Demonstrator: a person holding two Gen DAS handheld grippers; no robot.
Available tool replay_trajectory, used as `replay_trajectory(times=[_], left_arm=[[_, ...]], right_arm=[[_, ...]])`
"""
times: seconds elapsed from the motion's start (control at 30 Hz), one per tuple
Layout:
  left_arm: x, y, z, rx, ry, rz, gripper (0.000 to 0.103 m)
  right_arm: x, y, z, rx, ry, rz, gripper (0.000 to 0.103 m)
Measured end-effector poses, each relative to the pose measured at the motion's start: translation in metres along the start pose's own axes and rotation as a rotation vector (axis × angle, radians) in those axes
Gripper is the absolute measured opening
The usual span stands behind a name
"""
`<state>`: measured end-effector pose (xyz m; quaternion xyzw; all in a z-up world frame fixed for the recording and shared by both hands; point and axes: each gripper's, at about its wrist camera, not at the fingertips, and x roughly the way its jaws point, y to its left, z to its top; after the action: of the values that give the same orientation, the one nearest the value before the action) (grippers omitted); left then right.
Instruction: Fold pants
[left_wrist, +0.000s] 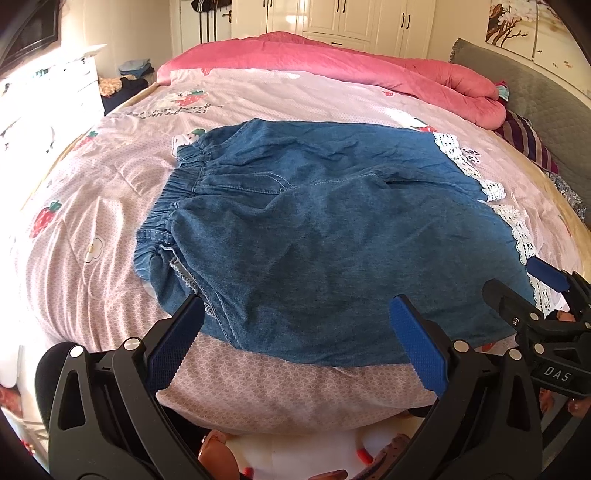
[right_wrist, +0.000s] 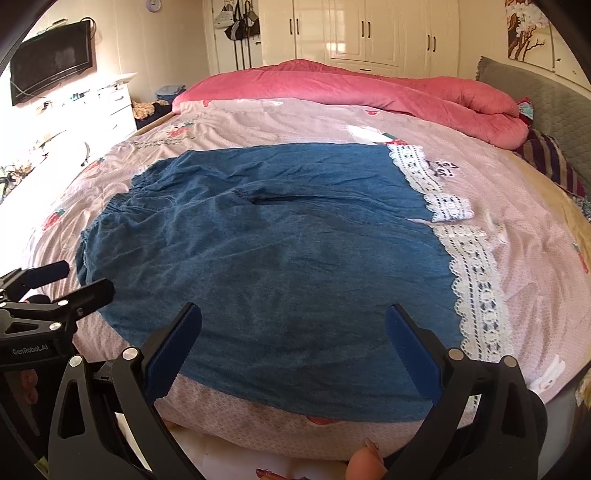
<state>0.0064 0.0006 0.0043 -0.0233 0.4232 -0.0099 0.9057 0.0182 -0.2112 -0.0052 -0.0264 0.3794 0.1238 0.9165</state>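
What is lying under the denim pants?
The denim pants lie flat on a pink strawberry-print quilt, visible all around them. What part of the print lies beneath is covered.

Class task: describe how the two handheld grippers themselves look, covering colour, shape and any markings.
Both the left gripper and right gripper are black plastic frames with silver rivets and two tapering fingers faced with blue textured pads. One body reads "DAS", the other "GenRobot.AI".

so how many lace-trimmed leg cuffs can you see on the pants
2. The far lace cuff lies toward the pink quilt; the near lace cuff runs along the denim pants on the right, ahead of the open right tongs.
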Motion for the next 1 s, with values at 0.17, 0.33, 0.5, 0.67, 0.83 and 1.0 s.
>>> replay_trajectory(times=[0.17, 0.33, 0.5, 0.67, 0.83, 1.0], left_arm=[[0.009, 0.012, 0.009, -0.017, 0.01, 0.003, 0.094], [0.021, 0.036, 0.031, -0.043, 0.01, 0.039, 0.094], [0.034, 0.057, 0.06, -0.057, 0.009, 0.042, 0.094], [0.055, 0.081, 0.101, -0.064, 0.002, 0.029, 0.094], [0.088, 0.098, 0.138, 0.029, 0.017, 0.065, 0.094], [0.115, 0.113, 0.158, 0.098, 0.036, 0.099, 0.094]], right_arm=[[0.01, 0.004, 0.01, -0.033, 0.007, 0.007, 0.099], [0.025, 0.003, 0.025, -0.048, 0.018, 0.015, 0.099], [0.04, 0.001, 0.049, -0.056, 0.031, 0.045, 0.099], [0.062, 0.011, 0.085, -0.138, 0.04, 0.087, 0.099], [0.093, 0.022, 0.122, -0.191, 0.066, 0.155, 0.099], [0.122, 0.019, 0.146, -0.151, 0.11, 0.198, 0.099]])
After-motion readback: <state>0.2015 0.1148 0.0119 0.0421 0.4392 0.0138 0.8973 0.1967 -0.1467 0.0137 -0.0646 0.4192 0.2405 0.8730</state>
